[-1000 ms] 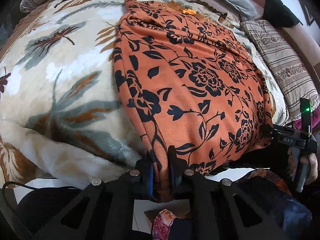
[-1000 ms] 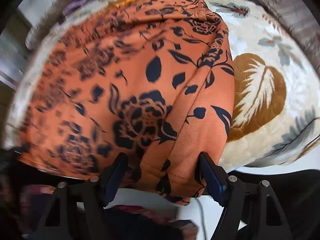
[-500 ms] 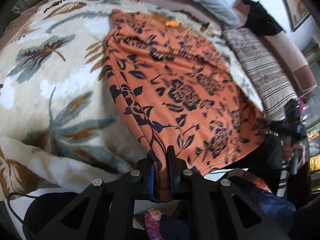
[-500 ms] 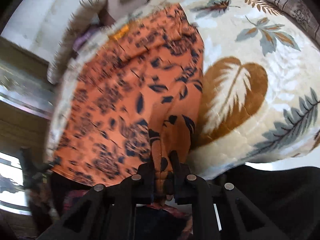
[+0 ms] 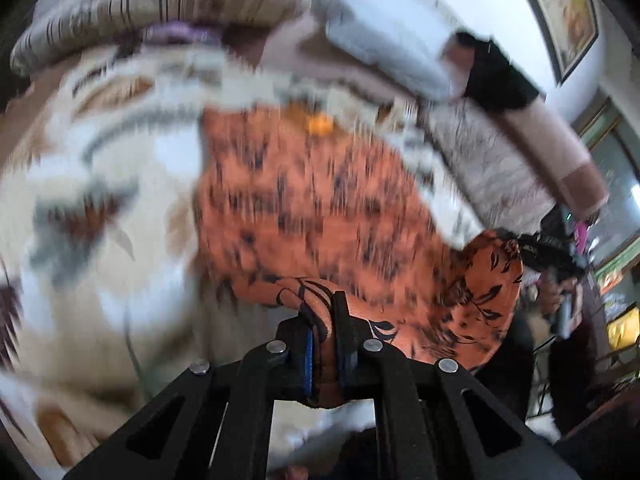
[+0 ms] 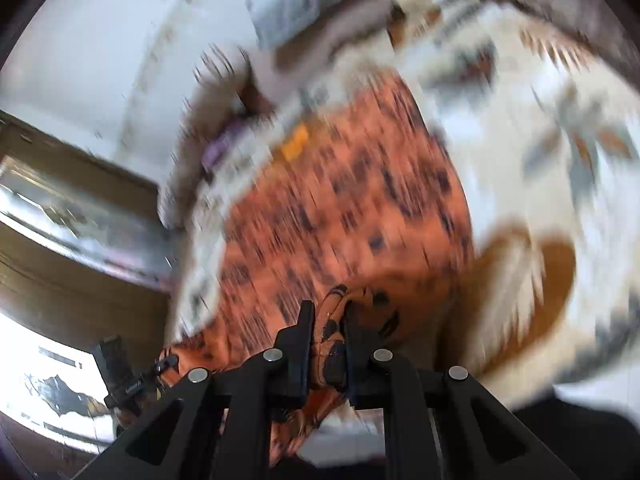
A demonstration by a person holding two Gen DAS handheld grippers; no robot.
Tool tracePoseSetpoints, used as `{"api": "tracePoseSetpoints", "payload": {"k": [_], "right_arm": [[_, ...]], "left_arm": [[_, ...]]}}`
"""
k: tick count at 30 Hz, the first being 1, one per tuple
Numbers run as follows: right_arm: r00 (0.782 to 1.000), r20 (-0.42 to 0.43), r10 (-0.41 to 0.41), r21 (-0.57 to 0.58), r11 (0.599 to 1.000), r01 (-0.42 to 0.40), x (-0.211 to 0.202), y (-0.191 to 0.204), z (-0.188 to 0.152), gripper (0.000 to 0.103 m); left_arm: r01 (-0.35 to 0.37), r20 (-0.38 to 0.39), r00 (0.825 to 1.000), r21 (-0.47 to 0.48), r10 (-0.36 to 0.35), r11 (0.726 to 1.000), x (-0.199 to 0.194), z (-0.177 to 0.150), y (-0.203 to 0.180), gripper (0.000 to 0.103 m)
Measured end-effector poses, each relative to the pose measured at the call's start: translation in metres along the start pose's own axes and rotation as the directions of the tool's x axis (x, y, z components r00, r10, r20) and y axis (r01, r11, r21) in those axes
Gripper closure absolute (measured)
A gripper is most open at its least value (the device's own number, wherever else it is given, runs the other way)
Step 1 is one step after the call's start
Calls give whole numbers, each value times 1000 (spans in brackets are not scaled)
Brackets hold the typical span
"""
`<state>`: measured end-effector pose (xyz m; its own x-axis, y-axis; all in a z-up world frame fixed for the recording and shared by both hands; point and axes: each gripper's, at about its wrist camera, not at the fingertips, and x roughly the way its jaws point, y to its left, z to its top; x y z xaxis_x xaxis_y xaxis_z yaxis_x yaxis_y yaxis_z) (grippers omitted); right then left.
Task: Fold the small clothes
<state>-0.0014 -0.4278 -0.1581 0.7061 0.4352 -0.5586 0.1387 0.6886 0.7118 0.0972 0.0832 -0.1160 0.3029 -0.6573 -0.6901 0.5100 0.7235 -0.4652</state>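
An orange garment with a black flower print [image 5: 320, 200] lies spread on a cream blanket with leaf patterns [image 5: 100, 200]. My left gripper [image 5: 322, 320] is shut on its near left corner, the cloth bunched between the pads. In the right wrist view the same orange garment [image 6: 340, 220] runs away from me, and my right gripper [image 6: 328, 328] is shut on its near right corner. Both held corners are raised off the blanket. The right gripper [image 5: 548, 248] also shows at the far right of the left wrist view, and the left gripper [image 6: 132, 384] shows low on the left in the right wrist view. Both views are blurred.
Striped pillows [image 5: 160, 12] and a grey pillow [image 5: 380, 44] lie at the bed's head. A black cloth [image 5: 496, 76] sits on the headboard corner. A framed picture [image 5: 560, 12] hangs on the wall. A window and wooden frame [image 6: 60, 220] stand on the left.
The right gripper's jaws went from wide apart around the garment's corner to shut on it. Both grippers have risen and lifted the near edge of the garment off the blanket.
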Motion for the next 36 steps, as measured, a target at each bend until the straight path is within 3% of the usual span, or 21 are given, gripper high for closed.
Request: {"api": "tracePoseSetpoints", "payload": {"k": [4, 9, 12, 13, 14, 15, 17, 19, 21, 22, 23, 24, 25, 26, 29, 31, 33, 36], "right_arm": [[990, 137, 26, 17, 999, -29, 9, 2, 73, 90], [969, 246, 3, 133, 990, -37, 71, -27, 164, 90], [964, 265, -19, 256, 965, -52, 126, -69, 194, 85], [966, 259, -23, 310, 949, -60, 139, -84, 197, 84], [967, 250, -38, 372, 926, -60, 156, -102, 197, 79], [967, 249, -50, 412, 909, -59, 167, -116, 194, 58], [960, 278, -43, 435, 896, -86, 174, -131, 184, 26], [944, 328, -43, 375, 923, -88, 166, -129, 176, 26], [940, 338, -44, 298, 953, -63, 161, -110, 180, 26], [943, 332, -23, 215, 975, -52, 159, -91, 182, 26], [947, 320, -26, 151, 988, -23, 157, -75, 183, 26], [955, 293, -45, 58, 998, 29, 160, -50, 181, 26], [963, 266, -55, -17, 998, 62, 167, -29, 177, 28], [973, 223, -50, -94, 993, 73, 179, -4, 170, 29], [996, 73, -44, -257, 965, 61, 227, 55, 135, 44], [998, -12, -70, -349, 935, 61, 259, 84, 109, 53], [990, -72, -121, -442, 894, 77, 297, 116, 80, 63], [980, -118, -163, -483, 871, 87, 348, 151, 69, 63]], "left_arm": [[-1, 52, 999, -53, 3, 999, 12, 80, 27, 95], [-59, 56, 996, -233, 74, 971, 86, 164, 83, 93], [-82, 33, 994, -406, 104, 910, 143, 178, 130, 89], [-121, 2, 991, -456, 137, 882, 162, 176, 145, 85], [-150, -21, 987, -484, 160, 862, 178, 171, 156, 85], [-150, -15, 986, -486, 163, 861, 186, 168, 160, 85], [-130, 41, 985, -479, 170, 868, 188, 160, 162, 82], [-81, 121, 981, -466, 154, 881, 177, 157, 156, 63], [-32, 242, 958, -452, 156, 891, 156, 156, 146, 49], [-19, 320, 930, -449, 181, 893, 141, 155, 139, 33], [-20, 380, 901, -449, 211, 893, 129, 156, 133, 26], [-21, 458, 853, -449, 251, 893, 110, 152, 123, 17], [-24, 484, 833, -452, 268, 892, 99, 148, 117, 16], [-37, 487, 826, -456, 284, 889, 90, 144, 110, 16], [-112, 376, 885, -398, 273, 911, 89, 125, 81, 16], [-160, 351, 892, -346, 286, 924, 94, 108, 68, 16], [-243, 309, 888, -311, 340, 919, 106, 90, 61, 16], [-327, 190, 902, -285, 387, 901, 135, 84, 66, 16]]}}
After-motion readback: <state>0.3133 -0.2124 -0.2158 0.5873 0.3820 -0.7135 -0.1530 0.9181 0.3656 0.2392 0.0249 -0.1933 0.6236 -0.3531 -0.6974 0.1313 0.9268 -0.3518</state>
